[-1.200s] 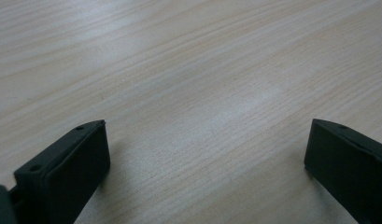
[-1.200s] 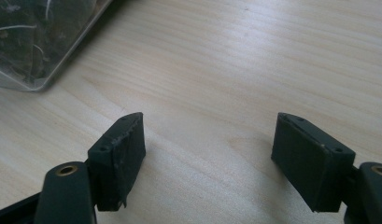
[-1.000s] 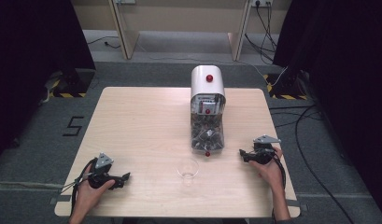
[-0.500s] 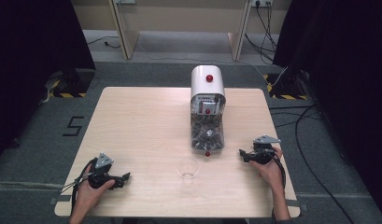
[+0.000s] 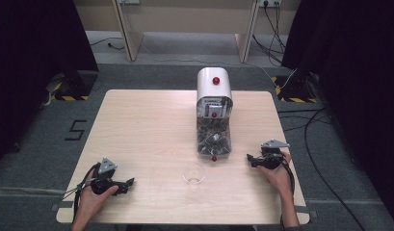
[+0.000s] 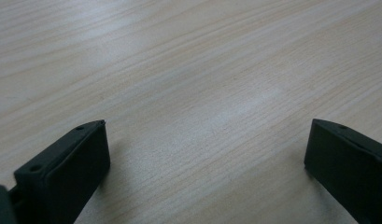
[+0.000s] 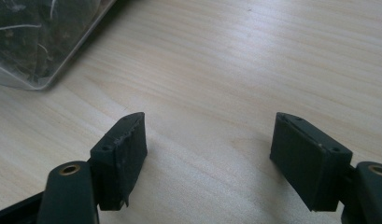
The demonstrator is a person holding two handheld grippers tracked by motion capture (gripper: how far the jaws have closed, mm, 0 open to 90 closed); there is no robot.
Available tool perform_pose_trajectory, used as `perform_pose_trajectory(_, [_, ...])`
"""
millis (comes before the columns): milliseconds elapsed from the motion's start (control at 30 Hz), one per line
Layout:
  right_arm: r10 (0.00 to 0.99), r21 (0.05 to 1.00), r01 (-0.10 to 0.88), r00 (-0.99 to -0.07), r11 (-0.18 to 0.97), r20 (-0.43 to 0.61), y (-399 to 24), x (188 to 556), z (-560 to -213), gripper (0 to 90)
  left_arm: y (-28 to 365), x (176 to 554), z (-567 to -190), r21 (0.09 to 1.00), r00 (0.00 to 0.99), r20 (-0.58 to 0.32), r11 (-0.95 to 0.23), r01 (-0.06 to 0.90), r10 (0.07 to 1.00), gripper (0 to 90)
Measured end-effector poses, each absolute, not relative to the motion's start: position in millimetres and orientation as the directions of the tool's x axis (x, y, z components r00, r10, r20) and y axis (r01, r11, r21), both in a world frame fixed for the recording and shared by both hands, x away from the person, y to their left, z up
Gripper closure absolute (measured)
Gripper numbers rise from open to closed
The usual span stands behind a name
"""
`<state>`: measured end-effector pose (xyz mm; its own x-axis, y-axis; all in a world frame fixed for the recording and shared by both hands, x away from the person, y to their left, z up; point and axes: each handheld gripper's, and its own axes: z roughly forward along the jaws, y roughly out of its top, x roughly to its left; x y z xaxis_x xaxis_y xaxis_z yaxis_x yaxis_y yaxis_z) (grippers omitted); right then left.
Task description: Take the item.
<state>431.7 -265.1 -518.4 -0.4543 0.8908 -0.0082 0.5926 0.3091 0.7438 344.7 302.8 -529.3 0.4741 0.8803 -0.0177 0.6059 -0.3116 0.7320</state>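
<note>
The clear plastic cup stands upright and, as far as one can tell, empty on the wooden table, near the front edge at about 6 o'clock from the table's middle and just short of the dispenser's spout. The dispenser, a white-topped unit with a red knob and a transparent bin full of dark pieces, sits at about 12 o'clock from the cup; its small red outlet knob lies just beyond the cup, slightly to 1 o'clock. Nothing appears to have been dispensed, so the work looks to be at its very start: the cup likely has to be placed under the spout and the dispenser worked to fill it. The right gripper rests at about 3 o'clock from the cup, near the bin's corner, jaws spread wide with only bare wood between them in the right gripper view. The left gripper lies at about 9 o'clock from the cup, well apart, its jaws likewise spread over bare tabletop with nothing pinched.
</note>
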Motion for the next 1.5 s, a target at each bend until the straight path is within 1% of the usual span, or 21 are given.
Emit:
perform_pose_trajectory(133, [0.891,0.744,0.592,-0.454,0.309,-0.008,-265.1,431.7,-518.3,27.8,302.8,344.7,-529.3,0.732,0.474,-0.018,-0.312,0.606,0.880,0.0])
perform_pose_trajectory(233, [0.887,0.746,0.587,-0.461,0.314,-0.011,-265.2,431.6,-518.1,30.1,302.8,344.8,-529.3,0.732,0.474,-0.018,-0.312,0.606,0.880,0.0])
perform_pose_trajectory(400, [0.893,0.759,0.585,-0.449,0.285,0.010,-265.1,430.7,-517.3,31.3,302.8,344.8,-529.2,0.732,0.474,-0.018,-0.312,0.606,0.880,0.0])
perform_pose_trajectory(433, [0.891,0.768,0.579,-0.453,0.272,0.026,-264.6,430.6,-516.3,31.2,302.8,344.8,-529.2,0.732,0.474,-0.018,-0.312,0.606,0.880,0.0])
perform_pose_trajectory(700, [0.881,0.808,0.520,-0.472,0.278,0.001,-255.4,426.3,-498.0,32.6,302.8,344.8,-529.2,0.732,0.474,-0.018,-0.312,0.606,0.880,0.0])
perform_pose_trajectory(1167, [0.870,0.842,0.466,-0.492,0.273,-0.010,-244.4,418.8,-478.2,35.7,302.8,344.3,-529.3,0.732,0.474,-0.017,-0.312,0.606,0.880,0.0])
perform_pose_trajectory(1433, [0.838,0.875,0.392,-0.545,0.285,-0.029,-226.1,410.1,-458.6,38.7,302.8,344.3,-529.3,0.732,0.474,-0.017,-0.312,0.606,0.880,0.0])
perform_pose_trajectory(1500, [0.834,0.878,0.385,-0.551,0.284,-0.028,-223.6,408.7,-456.6,39.1,302.8,344.3,-529.3,0.732,0.474,-0.017,-0.312,0.606,0.880,0.0])
